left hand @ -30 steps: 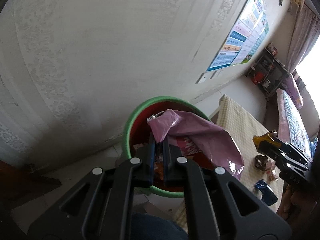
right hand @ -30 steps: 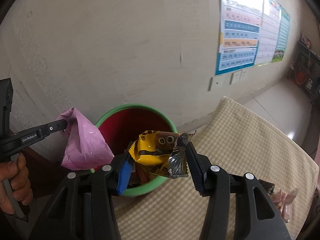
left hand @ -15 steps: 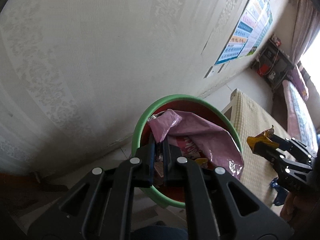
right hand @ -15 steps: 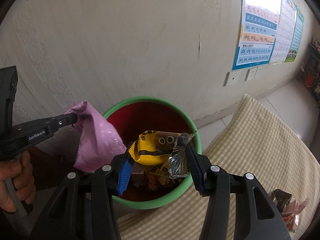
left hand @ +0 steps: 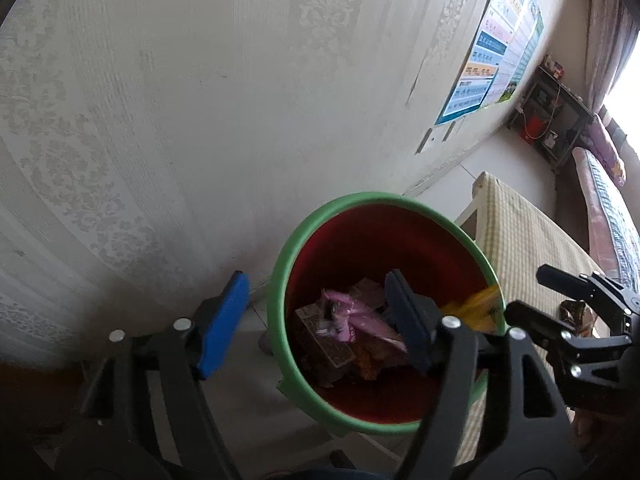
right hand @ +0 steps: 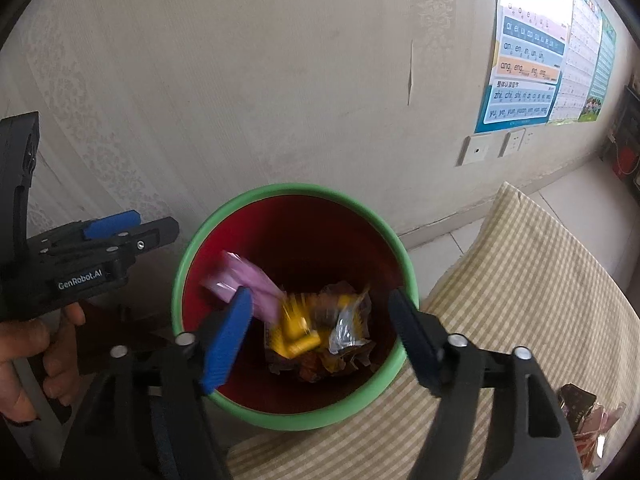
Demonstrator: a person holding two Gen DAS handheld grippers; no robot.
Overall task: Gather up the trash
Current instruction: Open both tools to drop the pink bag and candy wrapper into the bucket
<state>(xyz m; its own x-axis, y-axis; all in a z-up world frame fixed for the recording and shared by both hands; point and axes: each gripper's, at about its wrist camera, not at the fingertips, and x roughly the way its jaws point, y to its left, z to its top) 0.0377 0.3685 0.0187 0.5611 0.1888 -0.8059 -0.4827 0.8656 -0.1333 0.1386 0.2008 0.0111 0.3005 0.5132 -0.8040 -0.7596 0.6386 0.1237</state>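
Note:
A red bin with a green rim (left hand: 340,212) (right hand: 296,190) stands by the wall beside the table. My left gripper (left hand: 316,316) is open and empty above its left rim. My right gripper (right hand: 320,328) is open and empty over the bin's mouth; it also shows at the right of the left wrist view (left hand: 532,292). A pink bag (left hand: 360,322) (right hand: 248,284) and a yellow wrapper (right hand: 296,330) are blurred inside the bin, on top of other wrappers.
A table with a checked cloth (right hand: 532,280) (left hand: 524,236) lies to the right of the bin. More wrappers (right hand: 580,404) lie on it at the lower right. A patterned wall with posters (right hand: 532,60) stands behind the bin.
Both grippers have opened. The pink bag has left my left gripper and the yellow wrapper has left my right one; both have dropped into the bin.

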